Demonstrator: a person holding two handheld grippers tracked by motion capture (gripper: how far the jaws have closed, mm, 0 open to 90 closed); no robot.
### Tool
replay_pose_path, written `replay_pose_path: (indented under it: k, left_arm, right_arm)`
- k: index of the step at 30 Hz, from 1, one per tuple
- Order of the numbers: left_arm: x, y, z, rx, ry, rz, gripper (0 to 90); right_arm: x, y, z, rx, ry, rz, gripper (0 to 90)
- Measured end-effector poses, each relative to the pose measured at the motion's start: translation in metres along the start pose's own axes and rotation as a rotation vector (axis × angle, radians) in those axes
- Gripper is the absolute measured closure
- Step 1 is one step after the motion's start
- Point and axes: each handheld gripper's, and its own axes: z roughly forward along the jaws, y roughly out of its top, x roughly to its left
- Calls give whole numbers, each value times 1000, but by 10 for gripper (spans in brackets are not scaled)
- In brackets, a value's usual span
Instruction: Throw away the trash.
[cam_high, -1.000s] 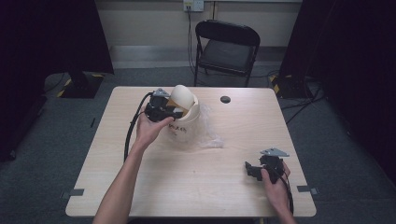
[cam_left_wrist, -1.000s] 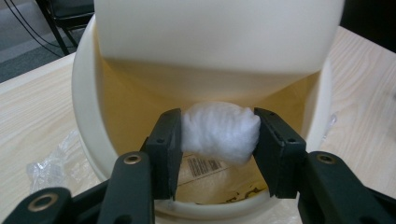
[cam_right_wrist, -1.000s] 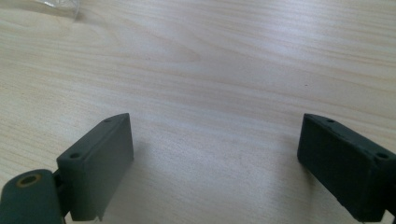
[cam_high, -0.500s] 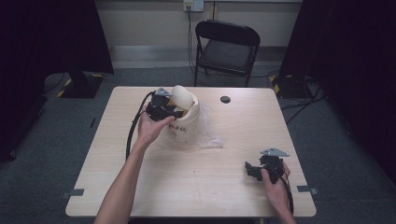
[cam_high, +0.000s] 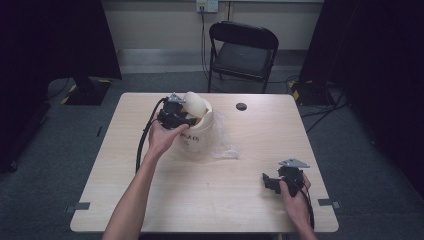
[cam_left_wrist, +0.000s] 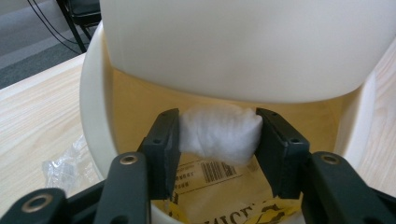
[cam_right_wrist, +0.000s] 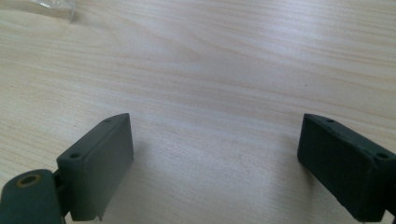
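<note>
Nearest the person, the right tool (cam_high: 272, 181) rests low on the pale wood-grain bench (cam_high: 210, 200), near its front right corner. Its jaws stand wide apart with bare wood between them; it holds nothing.

Further in, the left tool (cam_high: 187, 119) reaches into the mouth of a cream plastic tub (cam_high: 197, 137), which stands upright left of centre with its opening upward. In the left gripper view the two black pads press on either side of a soft white wadded packet (cam_left_wrist: 219, 133), so this tool grips the packet, though its jaws have just been easing open slightly. The packet sits inside the tub, directly ahead of the pads, its long axis running across from pad to pad, just below a cream plastic lid (cam_left_wrist: 243, 46) that leans over the opening.

Judgement: the left hand is the nearer — in fact the only one engaged; the right lies well apart. Any withdrawal must come back along the tool's own line, under the lid.

A crumpled clear plastic wrapper (cam_high: 225, 147) lies touching the tub's right flank. Beyond — a small black round cap (cam_high: 241, 106), then a black folding chair (cam_high: 242, 50).
</note>
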Motion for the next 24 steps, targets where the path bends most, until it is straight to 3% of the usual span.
replay_pose_path:
  k: [4, 6, 12, 16, 24]
  left_arm:
    - [-1, 0, -1, -3, -10, -11, 479]
    - [-2, 0, -2, -7, -4, 7, 467]
    - [-3, 1, -7, -28, -4, -21, 404]
    - [-4, 2, -11, -34, 5, -7, 366]
    - [-2, 0, -26, -59, -19, 2, 387]
  right_arm:
    - [0, 0, 0, 0, 0, 0, 98]
    - [0, 0, 0, 0, 0, 0, 97]
    - [0, 0, 0, 0, 0, 0, 98]
    - [0, 0, 0, 0, 0, 0, 97]
    - [0, 0, 0, 0, 0, 0, 98]
